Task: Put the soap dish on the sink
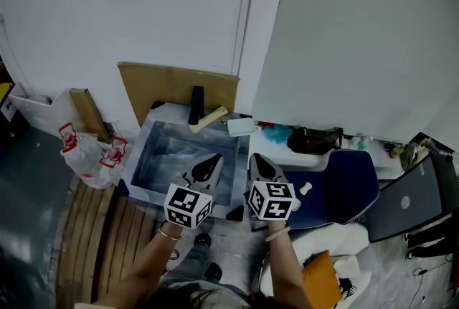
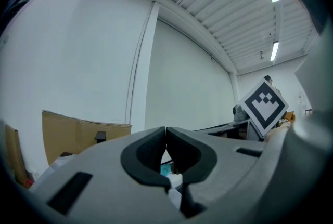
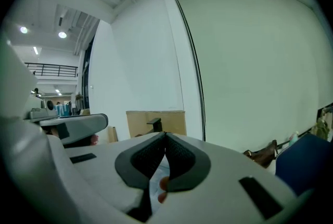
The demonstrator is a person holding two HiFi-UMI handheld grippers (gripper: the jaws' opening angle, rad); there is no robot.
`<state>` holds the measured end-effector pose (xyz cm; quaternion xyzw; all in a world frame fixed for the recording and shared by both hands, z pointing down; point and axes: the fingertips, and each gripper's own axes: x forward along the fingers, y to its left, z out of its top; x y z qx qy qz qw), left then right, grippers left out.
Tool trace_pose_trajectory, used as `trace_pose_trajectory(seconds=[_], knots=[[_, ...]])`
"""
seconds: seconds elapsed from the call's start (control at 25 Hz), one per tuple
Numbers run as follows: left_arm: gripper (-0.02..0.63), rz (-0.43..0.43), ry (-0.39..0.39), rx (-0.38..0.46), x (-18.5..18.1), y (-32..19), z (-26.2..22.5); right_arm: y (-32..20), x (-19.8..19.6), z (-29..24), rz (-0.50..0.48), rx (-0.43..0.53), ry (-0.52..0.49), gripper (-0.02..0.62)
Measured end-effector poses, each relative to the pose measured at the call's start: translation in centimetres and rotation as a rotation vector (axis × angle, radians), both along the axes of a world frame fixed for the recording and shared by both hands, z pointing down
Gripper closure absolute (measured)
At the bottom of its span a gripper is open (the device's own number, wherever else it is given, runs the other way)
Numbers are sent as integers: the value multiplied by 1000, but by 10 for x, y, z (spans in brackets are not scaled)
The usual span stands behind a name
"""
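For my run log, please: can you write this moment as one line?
left claw: shut, empty | right claw: shut, empty | both claws: held over near side of sink | phase: nothing grasped yet

1. Left claw, right claw: light grey bodies, black pads, cubes carrying black-and-white square markers.
2. Sink: steel grey, bluish sheen. Faucet: black.
3. Soap dish: white.
4. Cardboard sheet: brown.
5. Chair: dark blue.
6. Plastic bag: white, red print.
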<state>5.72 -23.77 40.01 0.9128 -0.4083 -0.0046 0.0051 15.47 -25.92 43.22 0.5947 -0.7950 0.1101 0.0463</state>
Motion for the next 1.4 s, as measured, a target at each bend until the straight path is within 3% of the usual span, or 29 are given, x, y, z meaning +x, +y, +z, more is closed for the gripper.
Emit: trace_pose_trajectory(seconds=[0.56, 1.4], knots=[[597, -30, -24, 22, -8, 61, -34, 74, -16, -43, -35, 91, -2, 571], [597, -17, 11, 42, -38, 98, -60, 121, -52, -99, -46, 213, 34, 571]])
